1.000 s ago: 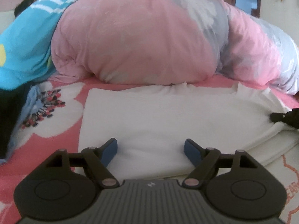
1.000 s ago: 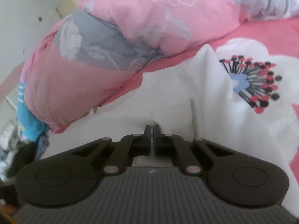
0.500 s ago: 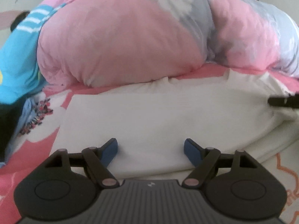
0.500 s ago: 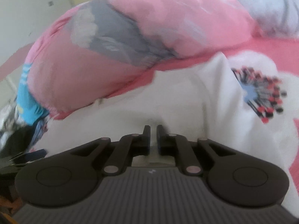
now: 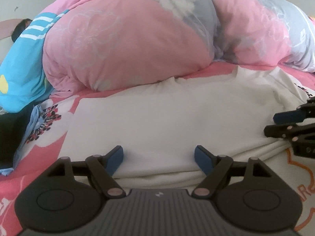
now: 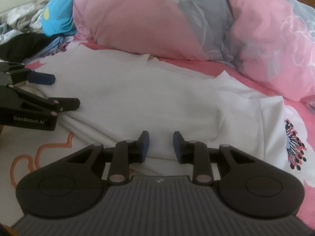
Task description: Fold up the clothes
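A white garment [image 5: 167, 118] [image 6: 147, 98] lies spread flat on the bed, its near edge folded over. My left gripper [image 5: 158, 153] is open wide just over the garment's near edge, with nothing between its blue pads. Over the same edge farther right, my right gripper [image 6: 160, 139] is open with a narrower gap and holds nothing. Each gripper shows in the other's view: the right gripper [image 5: 271, 125] at the right edge, the left gripper [image 6: 65, 91] at the left, both with fingers apart above the cloth.
A bulky pink and grey quilt [image 5: 128, 45] [image 6: 157, 19] lies heaped right behind the garment. A blue striped garment [image 5: 21, 63] and a black one [image 5: 9, 133] lie at the left. Pink floral bedsheet [image 6: 295, 143] shows around the garment.
My right gripper was shut on the white garment; it has let go, opened and pulled back to the near edge. The left gripper stayed open and shifted slightly.
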